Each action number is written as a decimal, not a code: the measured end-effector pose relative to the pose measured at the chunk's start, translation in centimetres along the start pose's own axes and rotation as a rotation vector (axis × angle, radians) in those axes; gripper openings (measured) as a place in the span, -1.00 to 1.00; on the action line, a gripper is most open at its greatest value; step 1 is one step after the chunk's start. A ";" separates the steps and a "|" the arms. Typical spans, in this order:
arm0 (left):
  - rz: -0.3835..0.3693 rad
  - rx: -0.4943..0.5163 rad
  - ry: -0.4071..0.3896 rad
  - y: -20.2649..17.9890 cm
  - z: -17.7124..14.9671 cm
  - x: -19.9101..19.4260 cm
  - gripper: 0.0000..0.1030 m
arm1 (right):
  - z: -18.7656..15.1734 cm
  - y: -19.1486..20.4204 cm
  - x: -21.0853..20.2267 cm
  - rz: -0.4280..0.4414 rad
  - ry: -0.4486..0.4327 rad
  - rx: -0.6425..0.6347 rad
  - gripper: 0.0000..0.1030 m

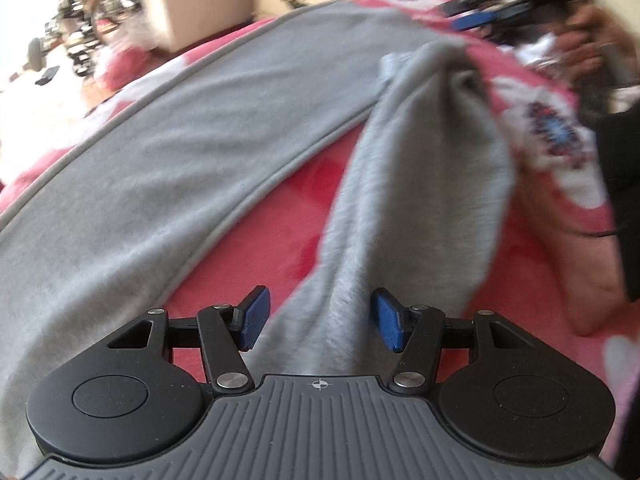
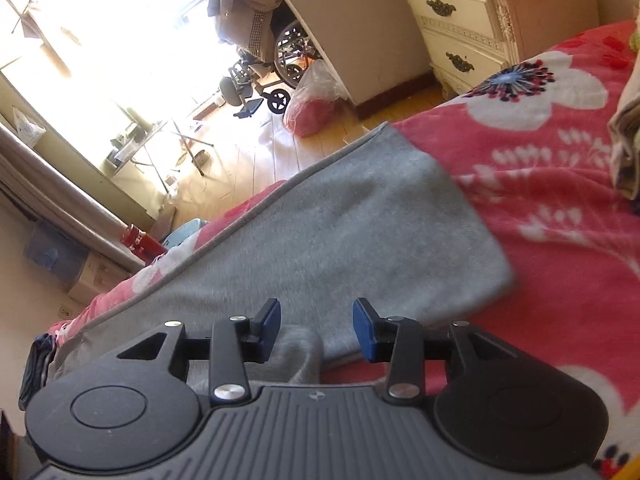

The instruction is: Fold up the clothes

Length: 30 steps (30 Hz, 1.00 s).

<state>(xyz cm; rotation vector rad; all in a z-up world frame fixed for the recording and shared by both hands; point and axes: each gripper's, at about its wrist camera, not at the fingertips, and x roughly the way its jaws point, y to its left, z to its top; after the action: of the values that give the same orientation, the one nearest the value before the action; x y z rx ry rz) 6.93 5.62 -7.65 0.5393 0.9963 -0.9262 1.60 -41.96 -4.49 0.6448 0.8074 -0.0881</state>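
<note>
Right, starting on the left: the left gripper (image 1: 318, 318) hangs over the bed with its blue pads standing apart, and a raised fold of the grey trousers (image 1: 192, 152) runs up between them. The pads do not press on the cloth, so nothing is held there. One leg lies flat and long across the red floral blanket (image 1: 532, 216); the other leg is lifted and bunched toward the far right, where the picture is too blurred to show what is holding it up.

Moving across to the right wrist view: the right gripper (image 2: 316, 328) has its jaws parted to a middling gap, empty, with a rumpled bit of grey cloth just below them and the flat hem end of the trousers (image 2: 360, 232) lying beyond on the blanket (image 2: 560, 184). Off the bed sit a cream nightstand (image 2: 472, 28) and a wheelchair (image 2: 276, 68) by the bright window.

My read is that one leg is being laid onto the other. To do it well, I would say each gripper should pinch the loose leg near its edge, take only one layer, carry it over low and taut, and line the side seams up before letting go. Dragging would wrinkle the flat leg underneath.
</note>
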 end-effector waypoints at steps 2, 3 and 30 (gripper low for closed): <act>0.015 -0.028 0.001 0.5 0.2 0.0 0.09 | -0.6 -0.2 -0.6 0.013 0.009 -0.004 -0.17; 0.012 -0.045 -0.004 0.8 0.4 -0.2 0.09 | -0.9 -0.2 -0.8 0.018 0.015 -0.007 -0.17; 0.023 -0.324 -0.007 12.2 6.6 -5.1 0.10 | -0.9 6.7 2.9 0.149 0.012 -0.146 -0.17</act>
<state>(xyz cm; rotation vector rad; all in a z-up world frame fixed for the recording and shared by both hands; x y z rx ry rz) 19.26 9.06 -0.26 0.2738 1.1057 -0.7268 5.16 -35.59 -3.60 0.5661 0.7672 0.1092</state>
